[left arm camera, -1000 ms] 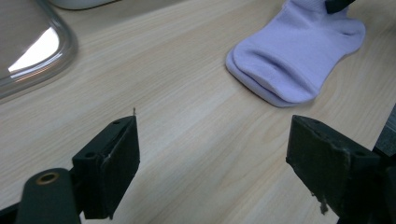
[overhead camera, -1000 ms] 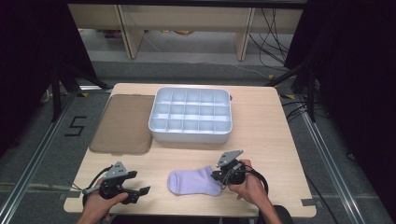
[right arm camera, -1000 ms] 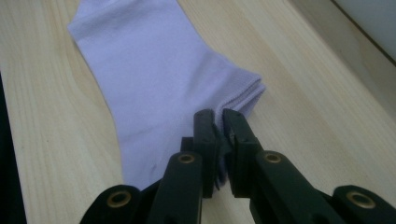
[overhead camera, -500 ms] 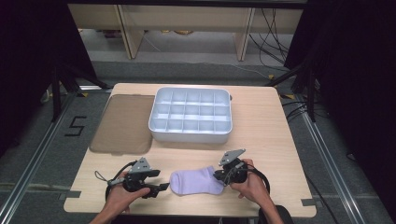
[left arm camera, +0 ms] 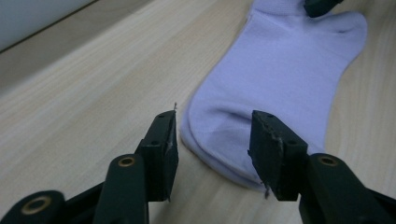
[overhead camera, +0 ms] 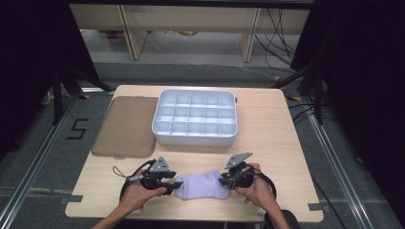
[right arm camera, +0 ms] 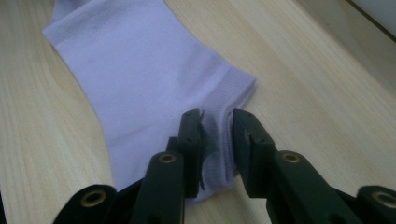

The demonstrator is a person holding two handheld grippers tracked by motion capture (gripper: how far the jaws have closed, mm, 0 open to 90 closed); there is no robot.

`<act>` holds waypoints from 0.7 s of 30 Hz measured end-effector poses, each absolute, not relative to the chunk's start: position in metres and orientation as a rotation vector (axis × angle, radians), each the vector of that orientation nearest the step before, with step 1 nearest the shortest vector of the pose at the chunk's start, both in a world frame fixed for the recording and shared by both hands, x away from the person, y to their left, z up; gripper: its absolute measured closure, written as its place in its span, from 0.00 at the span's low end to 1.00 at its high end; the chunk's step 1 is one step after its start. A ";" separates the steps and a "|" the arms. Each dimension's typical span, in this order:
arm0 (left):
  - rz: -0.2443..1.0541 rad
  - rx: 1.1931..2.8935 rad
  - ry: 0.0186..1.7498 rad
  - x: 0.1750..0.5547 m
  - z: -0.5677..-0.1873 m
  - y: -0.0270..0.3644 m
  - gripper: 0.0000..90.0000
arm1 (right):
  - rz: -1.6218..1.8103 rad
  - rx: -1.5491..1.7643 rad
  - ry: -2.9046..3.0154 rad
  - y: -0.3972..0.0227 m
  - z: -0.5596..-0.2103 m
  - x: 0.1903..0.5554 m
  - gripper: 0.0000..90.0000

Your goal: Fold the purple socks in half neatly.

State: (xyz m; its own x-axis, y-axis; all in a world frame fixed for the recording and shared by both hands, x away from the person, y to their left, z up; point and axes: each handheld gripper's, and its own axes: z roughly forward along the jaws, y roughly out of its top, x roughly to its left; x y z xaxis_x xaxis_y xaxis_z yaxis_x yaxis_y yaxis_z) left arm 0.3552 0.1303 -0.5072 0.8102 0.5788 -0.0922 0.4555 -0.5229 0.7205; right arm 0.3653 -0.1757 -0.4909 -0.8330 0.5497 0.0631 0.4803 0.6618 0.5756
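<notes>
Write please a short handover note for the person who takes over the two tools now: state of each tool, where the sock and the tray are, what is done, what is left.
Left tool: jaws have just been closing, now astride the toe end of the lilac sock, pads not yet pressing.
Right tool: jaws have just been opening, a gap now shows around the cuff edge between them; no firm grip.
Sock: flat on the table, near the front edge, between both tools.
Compartment tray: behind the sock, holding nothing that I can see. Brown mat lies to its left.
Done: both tools brought to the sock's ends.
Left: probably grip it, fold or roll it, put it in a compartment.
</notes>
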 end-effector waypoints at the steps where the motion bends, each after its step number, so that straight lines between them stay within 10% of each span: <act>1: 0.198 2.207 0.761 0.356 -0.508 0.129 0.59 | 0.912 0.874 2.734 -0.174 -0.493 0.365 0.78; 13: 0.125 2.129 0.784 0.358 -0.519 0.127 0.93 | 0.994 0.824 2.648 -0.168 -0.477 0.356 0.70; 21: 0.087 2.110 0.779 0.359 -0.516 0.128 0.94 | 1.059 0.787 2.618 -0.151 -0.478 0.348 0.72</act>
State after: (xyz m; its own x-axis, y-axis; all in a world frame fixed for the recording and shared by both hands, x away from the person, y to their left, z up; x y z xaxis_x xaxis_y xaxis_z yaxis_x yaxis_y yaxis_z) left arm 0.3585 0.1284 -0.5156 0.8023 0.5585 -0.2104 0.4986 -0.4335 0.7506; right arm 0.3481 -0.1515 -0.4776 -0.8356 0.5493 0.0055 0.3986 0.5994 0.6941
